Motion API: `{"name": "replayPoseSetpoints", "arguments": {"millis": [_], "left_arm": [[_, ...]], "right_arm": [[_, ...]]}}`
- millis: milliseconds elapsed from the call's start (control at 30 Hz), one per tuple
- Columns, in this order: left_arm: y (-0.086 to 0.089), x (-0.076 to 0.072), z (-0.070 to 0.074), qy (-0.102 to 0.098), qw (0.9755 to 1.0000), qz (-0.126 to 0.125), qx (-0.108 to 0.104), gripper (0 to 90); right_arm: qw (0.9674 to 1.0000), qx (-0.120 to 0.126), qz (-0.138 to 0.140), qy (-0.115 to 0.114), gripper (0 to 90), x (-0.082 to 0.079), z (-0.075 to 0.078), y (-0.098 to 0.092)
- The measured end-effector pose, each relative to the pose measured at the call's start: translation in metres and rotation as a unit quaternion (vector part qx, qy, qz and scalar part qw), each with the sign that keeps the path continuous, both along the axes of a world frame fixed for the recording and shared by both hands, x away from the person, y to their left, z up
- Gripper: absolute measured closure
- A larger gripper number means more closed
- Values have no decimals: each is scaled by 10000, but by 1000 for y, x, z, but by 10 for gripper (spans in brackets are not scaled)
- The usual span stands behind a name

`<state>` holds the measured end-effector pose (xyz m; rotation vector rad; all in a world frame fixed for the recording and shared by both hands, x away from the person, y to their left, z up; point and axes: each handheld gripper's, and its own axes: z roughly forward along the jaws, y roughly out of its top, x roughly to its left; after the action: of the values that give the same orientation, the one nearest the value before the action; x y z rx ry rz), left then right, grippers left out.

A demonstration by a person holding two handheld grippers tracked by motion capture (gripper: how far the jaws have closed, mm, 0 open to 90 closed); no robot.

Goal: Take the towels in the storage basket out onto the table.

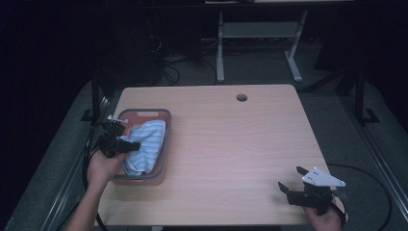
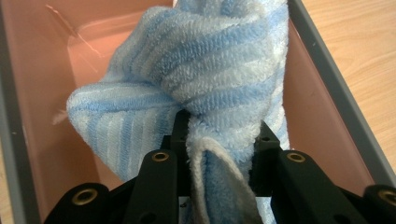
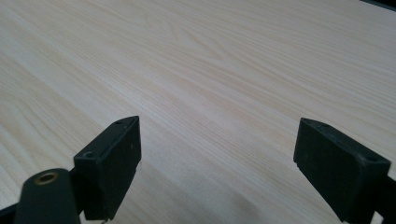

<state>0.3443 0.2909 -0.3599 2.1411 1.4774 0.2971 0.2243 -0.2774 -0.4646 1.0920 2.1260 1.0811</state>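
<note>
Here, nearest the person, the right hand-held gripper [image 1: 293, 179] rests at the near right corner of the surface [image 1: 240, 144], its jaws standing wide apart with nothing between them; the right gripper view looks out over bare wood grain. It seems to be waiting, well apart from the work.

Further in, on the left, the left hand-held gripper [image 1: 126, 145] is clamped on the towel [image 1: 146, 144], a blue and white striped one. In the left gripper view the jaws pinch a bunched fold of the towel [image 2: 210, 88] between them, and the cloth rises in a crumpled peak above the pink floor of the bin [image 2: 42, 93].

The bin [image 1: 166, 139], grey-rimmed, sits at the left edge of the surface, and the towel lies mostly inside it, one part draped toward the right rim.

As a judgement: the grasp is made, so the first step looks done. Whether the towel is being taken out of the bin or settled into it, I cannot tell; either way the cloth is not yet clear of the bin, and the carry and release remain.
</note>
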Motion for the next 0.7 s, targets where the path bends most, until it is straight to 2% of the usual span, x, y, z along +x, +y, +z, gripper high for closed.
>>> {"name": "replayPoseSetpoints", "arguments": {"millis": [167,467,700], "left_arm": [[3,-2,5,-72,9998,31,-160,693],[5,-4,13,-185,9994,14,-285,693],[8,-6,22,-262,9984,29,-507,693]], "right_arm": [[10000,-25,-14,-30,145,0,0,-1],[10000,3,-68,-17,145,0,1,-3],[10000,13,-92,4,145,0,0,-4]]}}
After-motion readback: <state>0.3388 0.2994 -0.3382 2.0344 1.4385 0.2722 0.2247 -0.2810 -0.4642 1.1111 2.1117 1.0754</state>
